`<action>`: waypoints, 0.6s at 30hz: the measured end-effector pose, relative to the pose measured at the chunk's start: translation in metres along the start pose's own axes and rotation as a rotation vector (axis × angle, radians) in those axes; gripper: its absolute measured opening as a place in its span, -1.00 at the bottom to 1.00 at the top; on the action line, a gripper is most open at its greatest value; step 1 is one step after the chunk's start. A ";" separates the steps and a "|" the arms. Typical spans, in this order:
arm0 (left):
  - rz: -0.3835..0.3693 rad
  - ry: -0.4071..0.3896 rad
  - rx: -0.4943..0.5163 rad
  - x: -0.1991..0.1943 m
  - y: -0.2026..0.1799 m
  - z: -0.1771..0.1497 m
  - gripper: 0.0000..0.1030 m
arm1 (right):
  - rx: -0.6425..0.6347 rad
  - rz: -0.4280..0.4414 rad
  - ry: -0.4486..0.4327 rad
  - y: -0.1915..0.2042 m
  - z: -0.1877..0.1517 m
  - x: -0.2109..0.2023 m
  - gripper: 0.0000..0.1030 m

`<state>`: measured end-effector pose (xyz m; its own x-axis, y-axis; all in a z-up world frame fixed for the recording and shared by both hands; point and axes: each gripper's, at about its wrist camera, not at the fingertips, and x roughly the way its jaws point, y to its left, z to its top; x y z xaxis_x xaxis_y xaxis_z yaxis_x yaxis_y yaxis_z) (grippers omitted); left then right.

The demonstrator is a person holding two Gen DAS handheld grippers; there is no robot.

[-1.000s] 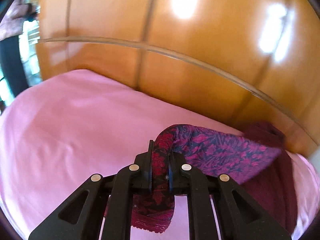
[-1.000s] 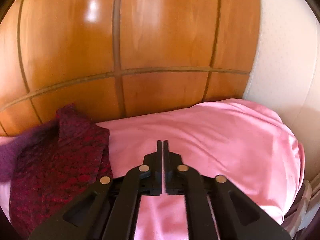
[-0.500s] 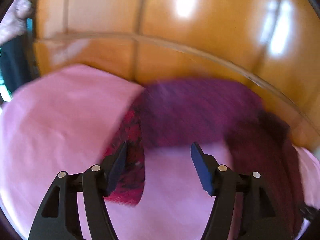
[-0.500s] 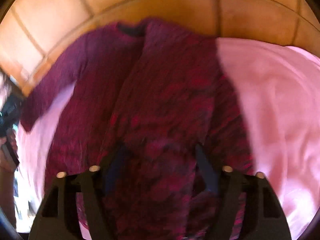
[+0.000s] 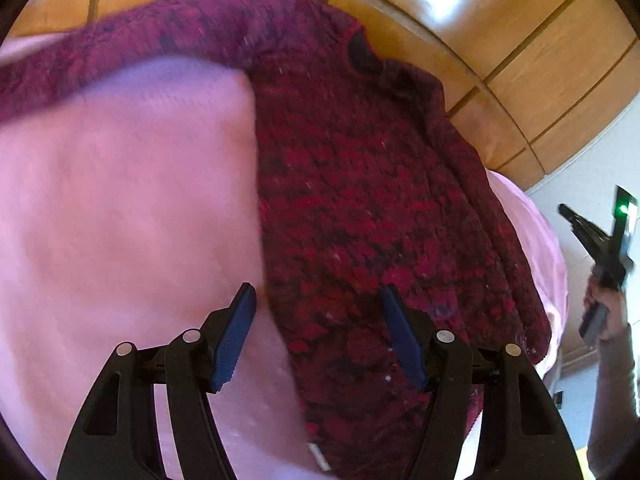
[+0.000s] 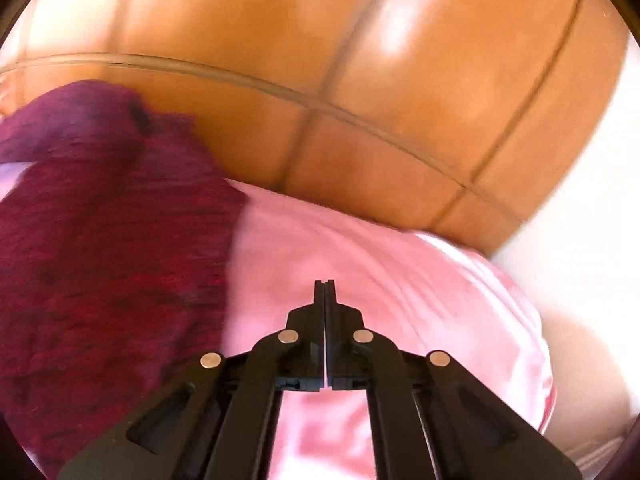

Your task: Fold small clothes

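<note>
Motion blur softens the dark red knitted sweater (image 6: 108,248) in the right wrist view. Its left sleeve (image 5: 80,64) runs off the left wrist picture's left edge. Its hem hides behind the left gripper (image 5: 318,340). A hand (image 5: 604,312) at the right edge is partly cropped.
</note>
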<state>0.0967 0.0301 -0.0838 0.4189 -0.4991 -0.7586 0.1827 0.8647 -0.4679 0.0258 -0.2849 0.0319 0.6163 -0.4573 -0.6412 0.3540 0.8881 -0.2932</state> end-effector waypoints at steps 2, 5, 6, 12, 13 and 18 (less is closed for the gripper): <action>-0.012 -0.003 0.004 0.000 -0.006 0.003 0.22 | 0.152 0.142 0.052 -0.023 -0.001 0.016 -0.92; -0.015 -0.003 -0.017 0.002 -0.007 0.006 0.22 | 0.275 0.279 0.089 -0.024 -0.006 0.027 0.16; -0.010 -0.003 -0.016 0.002 -0.007 0.004 0.22 | 0.283 0.298 0.083 -0.023 -0.008 0.026 0.17; 0.007 -0.001 -0.005 0.003 -0.010 0.005 0.22 | 0.204 0.502 0.106 0.048 0.004 0.010 0.44; 0.007 -0.002 -0.008 0.005 -0.011 0.006 0.22 | 0.172 0.527 0.103 0.064 0.004 0.003 0.53; 0.002 -0.008 -0.014 0.006 -0.012 0.004 0.22 | -0.134 0.407 0.157 0.158 -0.012 -0.013 -0.06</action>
<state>0.1010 0.0166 -0.0810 0.4260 -0.4968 -0.7561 0.1697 0.8648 -0.4725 0.0656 -0.1380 -0.0143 0.5682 -0.0668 -0.8202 0.0045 0.9969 -0.0781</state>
